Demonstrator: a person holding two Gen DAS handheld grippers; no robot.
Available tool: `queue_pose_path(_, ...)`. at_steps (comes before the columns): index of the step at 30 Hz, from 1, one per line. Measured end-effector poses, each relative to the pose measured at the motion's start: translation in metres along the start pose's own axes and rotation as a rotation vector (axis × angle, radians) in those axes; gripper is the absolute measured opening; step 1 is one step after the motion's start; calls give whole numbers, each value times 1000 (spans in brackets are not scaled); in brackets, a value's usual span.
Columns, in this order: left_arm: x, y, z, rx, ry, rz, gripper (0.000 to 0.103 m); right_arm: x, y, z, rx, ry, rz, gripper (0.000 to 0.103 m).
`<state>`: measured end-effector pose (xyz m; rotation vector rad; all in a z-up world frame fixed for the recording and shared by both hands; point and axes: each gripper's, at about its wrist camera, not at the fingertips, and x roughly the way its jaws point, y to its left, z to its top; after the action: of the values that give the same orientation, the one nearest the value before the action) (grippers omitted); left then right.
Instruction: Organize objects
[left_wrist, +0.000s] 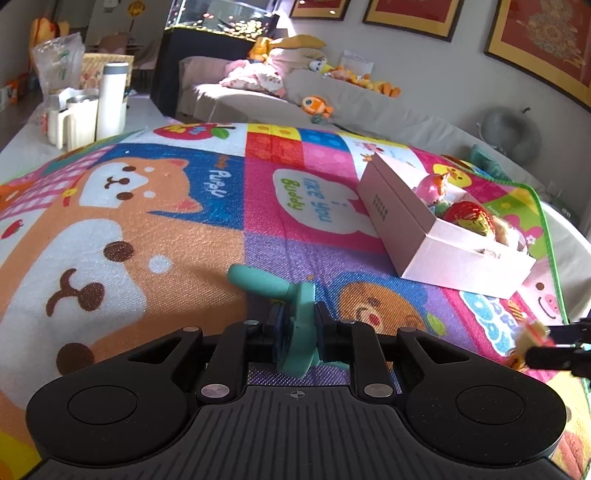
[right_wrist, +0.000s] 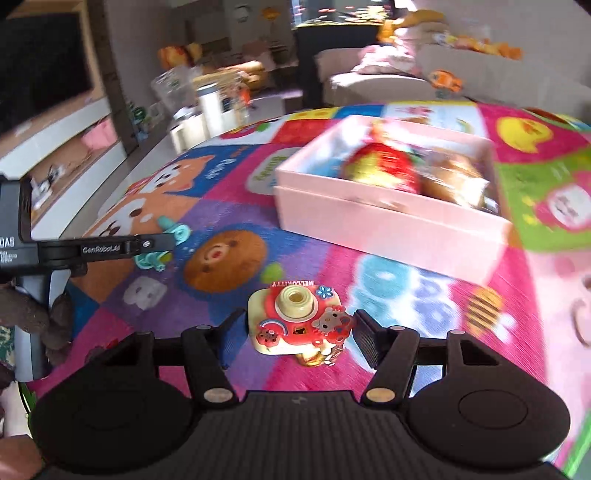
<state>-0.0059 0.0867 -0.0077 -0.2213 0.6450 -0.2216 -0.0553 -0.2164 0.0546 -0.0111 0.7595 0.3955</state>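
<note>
My left gripper (left_wrist: 299, 325) is shut on a teal plastic toy (left_wrist: 295, 295) with a stubby handle, just over the colourful play mat (left_wrist: 147, 229). In the right wrist view that toy (right_wrist: 177, 232) shows at the left gripper's tip (right_wrist: 162, 242). My right gripper (right_wrist: 299, 332) has a red toy camera (right_wrist: 295, 314) pinched between its pads, sharp against the blurred mat. The right gripper (left_wrist: 554, 347) enters the left wrist view at the right edge. A pale pink box (left_wrist: 388, 210), also in the right wrist view (right_wrist: 388, 221), lies open ahead and holds a red-gold egg (left_wrist: 469, 218) and a pink toy (left_wrist: 432, 188).
White bottles and cups (left_wrist: 107, 99) stand beyond the mat's far left corner. A sofa (left_wrist: 354, 99) with plush toys runs along the back wall. A dark screen over a low cabinet (right_wrist: 44, 74) lines the left side in the right wrist view. A gloved hand (right_wrist: 33, 317) holds the left gripper's handle.
</note>
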Motion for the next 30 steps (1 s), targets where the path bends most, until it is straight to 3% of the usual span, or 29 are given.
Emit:
queue_pose_path(5,-3,-12,1,57,16,46,16,-18,-4,-8,5,-55,-73,62)
queue_pose_path(8,-13,-23,14,84,-1,4,14,-32,-6,-9,-2,-108,-64,62)
queue_pose_path(14,-27,-78,86,177,-132,-106,8,-54,-23,-2,34,-215,-52,62)
queue_pose_path(19,-14,-134,137,294,-244,-118,8,-61,-40,-2,79,-262,-61,62)
queue_pose_path(22,-2,-141,155,225,-227,-152,8,-59,-47,-5,99,-264,-58,62)
queue_pose_path(25,-1,-136,139,202,-160,-200,9,-52,-50,-12,99,-238,-46,62)
queue_pose_path(30,-16,-130,60,418,-44,-179,10,-27,-38,-25,55,-174,-76,62)
